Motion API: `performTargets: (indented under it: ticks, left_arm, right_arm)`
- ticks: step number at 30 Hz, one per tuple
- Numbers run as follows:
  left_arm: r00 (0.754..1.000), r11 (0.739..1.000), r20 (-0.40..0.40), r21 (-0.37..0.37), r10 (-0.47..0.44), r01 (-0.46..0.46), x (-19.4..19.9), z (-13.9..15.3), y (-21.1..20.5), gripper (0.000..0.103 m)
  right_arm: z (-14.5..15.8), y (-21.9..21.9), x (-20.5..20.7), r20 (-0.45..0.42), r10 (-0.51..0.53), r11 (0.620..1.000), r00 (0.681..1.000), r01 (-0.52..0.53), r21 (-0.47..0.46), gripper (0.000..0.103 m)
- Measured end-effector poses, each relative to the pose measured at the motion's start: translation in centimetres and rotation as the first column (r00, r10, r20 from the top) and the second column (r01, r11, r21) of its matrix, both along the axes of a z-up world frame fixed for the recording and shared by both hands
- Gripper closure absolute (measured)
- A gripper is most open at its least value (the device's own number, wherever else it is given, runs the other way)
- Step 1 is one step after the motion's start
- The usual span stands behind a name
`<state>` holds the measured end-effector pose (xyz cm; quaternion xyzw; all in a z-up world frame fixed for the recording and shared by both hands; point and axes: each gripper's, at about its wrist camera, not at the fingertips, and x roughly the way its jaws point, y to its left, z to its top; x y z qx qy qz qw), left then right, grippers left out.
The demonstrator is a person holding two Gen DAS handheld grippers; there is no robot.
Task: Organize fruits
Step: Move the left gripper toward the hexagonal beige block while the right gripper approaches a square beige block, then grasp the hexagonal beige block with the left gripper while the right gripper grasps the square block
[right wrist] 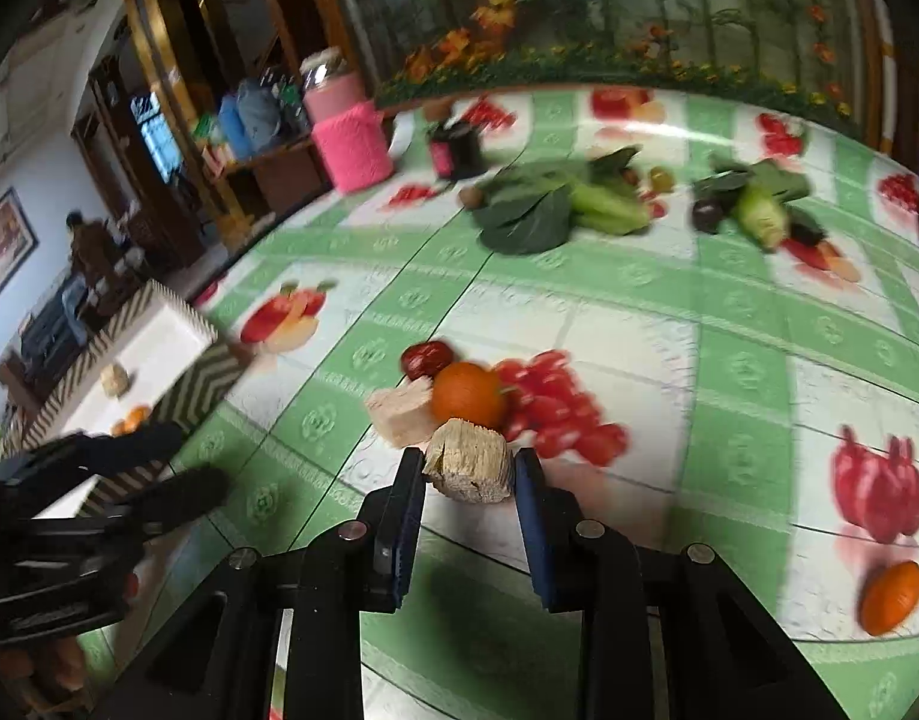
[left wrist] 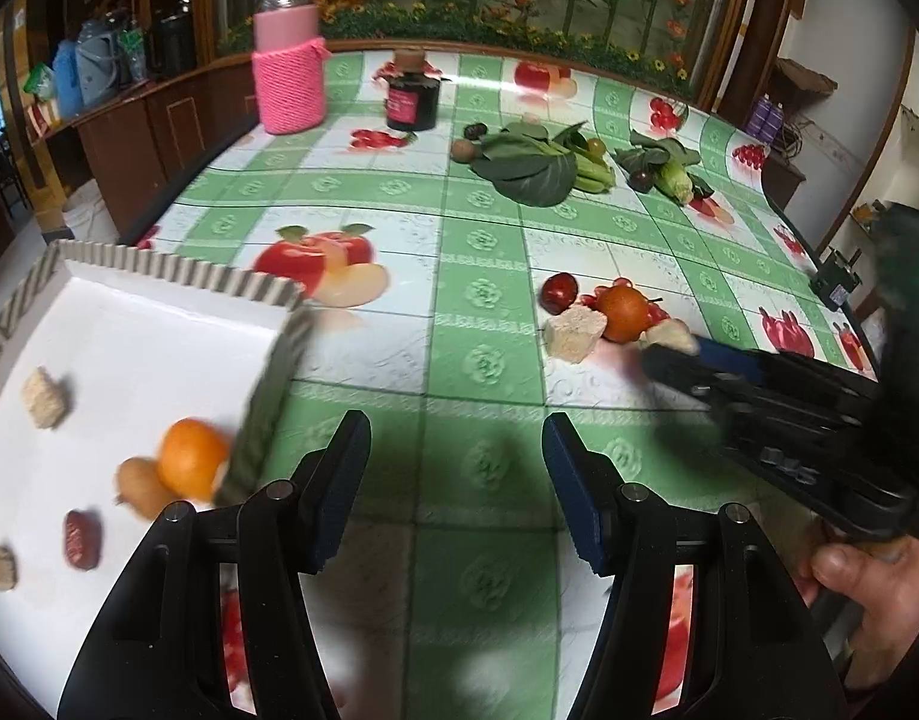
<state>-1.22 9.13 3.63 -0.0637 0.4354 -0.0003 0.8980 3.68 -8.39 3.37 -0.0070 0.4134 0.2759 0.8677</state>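
Observation:
My right gripper (right wrist: 468,471) is shut on a beige crumbly block (right wrist: 469,468) just in front of an orange (right wrist: 466,394), a second beige block (right wrist: 401,412) and a dark red fruit (right wrist: 425,358) on the table. The same cluster shows in the left wrist view, with the orange (left wrist: 622,313), block (left wrist: 574,333) and red fruit (left wrist: 559,291). My left gripper (left wrist: 456,462) is open and empty over the tablecloth, right of a white tray (left wrist: 177,324) with a zigzag rim. The tray holds an orange (left wrist: 192,457), a brown fruit (left wrist: 140,487), a red date (left wrist: 83,539) and beige blocks (left wrist: 45,397).
Leafy greens (left wrist: 528,165) and corn (left wrist: 675,180) with small fruits lie at the back of the table. A pink knitted jar (left wrist: 288,57) and a dark jar (left wrist: 413,93) stand at the back left. The table's left edge runs behind the tray.

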Motion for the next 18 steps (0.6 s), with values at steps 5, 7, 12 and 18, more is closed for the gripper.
performTargets:
  ticks: [5,7,12,18]
  left_arm:
    - [0.999,0.999,-0.022,-0.021,-0.044,0.043,2.5,-0.4,-1.6,0.043]
    - [0.998,0.998,-0.031,0.000,-0.056,0.056,3.6,-0.7,-2.3,0.043]
    - [0.995,0.996,-0.051,0.030,-0.088,0.090,5.6,-1.6,-3.6,0.043]
    - [0.990,0.990,-0.050,0.045,-0.130,0.132,7.0,-2.4,-4.9,0.043]
  right_arm:
    - [0.4,-1.9,0.3,0.000,-0.036,0.998,0.999,0.036,0.057,0.073]
    - [0.2,-2.3,0.6,-0.017,-0.045,0.996,0.999,0.046,0.073,0.073]
    - [0.3,-3.1,1.0,-0.020,-0.060,0.994,0.998,0.061,0.093,0.073]
    - [0.3,-3.3,1.1,-0.025,-0.052,0.993,0.998,0.054,0.103,0.073]
